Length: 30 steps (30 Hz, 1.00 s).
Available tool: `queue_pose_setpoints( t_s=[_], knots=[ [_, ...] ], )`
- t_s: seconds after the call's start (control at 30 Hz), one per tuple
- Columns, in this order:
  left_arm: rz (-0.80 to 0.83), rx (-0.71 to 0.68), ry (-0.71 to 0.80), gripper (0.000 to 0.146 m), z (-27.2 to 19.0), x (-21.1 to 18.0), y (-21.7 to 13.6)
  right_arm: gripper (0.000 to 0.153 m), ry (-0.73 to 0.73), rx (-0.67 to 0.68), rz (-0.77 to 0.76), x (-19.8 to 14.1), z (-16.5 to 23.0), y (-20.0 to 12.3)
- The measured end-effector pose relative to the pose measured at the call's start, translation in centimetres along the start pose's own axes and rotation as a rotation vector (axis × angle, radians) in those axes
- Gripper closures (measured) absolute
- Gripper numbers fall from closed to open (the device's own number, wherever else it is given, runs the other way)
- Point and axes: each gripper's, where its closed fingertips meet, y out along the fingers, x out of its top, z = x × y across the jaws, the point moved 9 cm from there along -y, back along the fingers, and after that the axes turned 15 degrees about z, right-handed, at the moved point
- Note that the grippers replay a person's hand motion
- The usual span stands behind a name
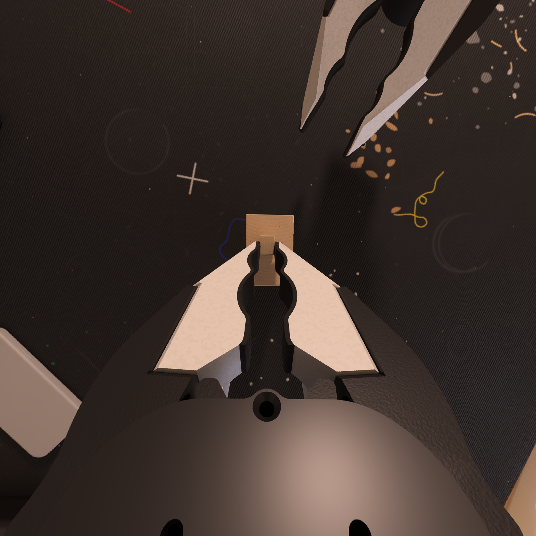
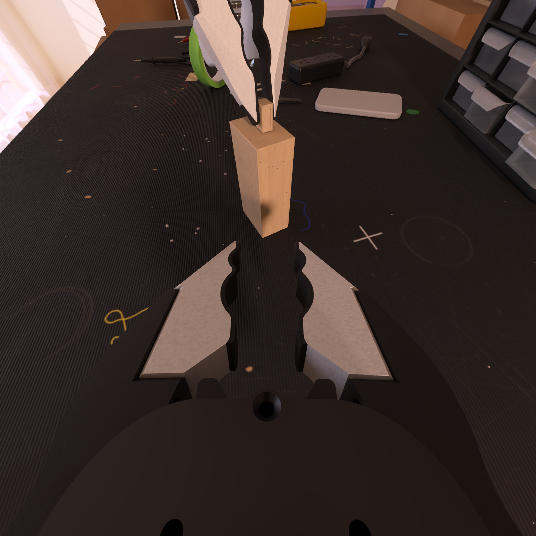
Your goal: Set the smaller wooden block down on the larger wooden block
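On top of the larger wooden block [image 2: 265, 174], standing upright mid-table, we see the smaller wooden block [image 2: 266, 115] pinched between the fingers of the left gripper [image 1: 266, 245], its base apparently touching the top face. We judge the placing step nearly done; next, spread the claw gently and lift straight away without toppling either piece. Our right gripper [image 2: 266, 246] hovers near, spread and empty. A grey slab [image 2: 359, 103], power strip [image 2: 316, 66] and green tape roll [image 2: 200, 62] lie farther off, clear of the work.
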Motion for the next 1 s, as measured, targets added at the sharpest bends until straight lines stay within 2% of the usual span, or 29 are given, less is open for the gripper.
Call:
queue_pose_setpoints(
  t_s=[1.0],
  knots=[
    [0.002, -0.003, 0.001, 0.137, 0.00, -0.03, 0.02, 0.116, -0.002, 0.008, 0.005, -0.15, 0.35, 0.21]
  ],
)
